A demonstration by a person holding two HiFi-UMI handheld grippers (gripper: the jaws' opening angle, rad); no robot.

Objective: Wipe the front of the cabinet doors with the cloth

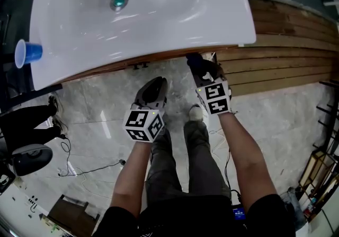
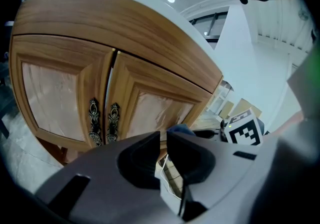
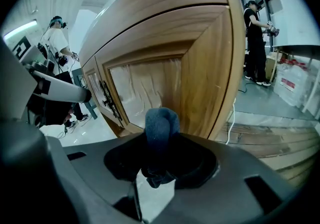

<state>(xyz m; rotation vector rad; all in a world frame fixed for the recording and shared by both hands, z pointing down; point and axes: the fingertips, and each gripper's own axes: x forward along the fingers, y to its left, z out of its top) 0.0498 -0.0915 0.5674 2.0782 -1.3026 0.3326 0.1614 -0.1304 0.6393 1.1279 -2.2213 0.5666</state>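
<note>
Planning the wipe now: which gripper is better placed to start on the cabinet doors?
Right. The right gripper is shut on the blue cloth, close in front of a cabinet door. The left gripper is shut, empty, and farther back.

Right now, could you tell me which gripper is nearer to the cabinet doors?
Right. The right gripper, shut on the cloth, sits close before the cabinet doors; the left gripper hangs farther back, empty.
</note>
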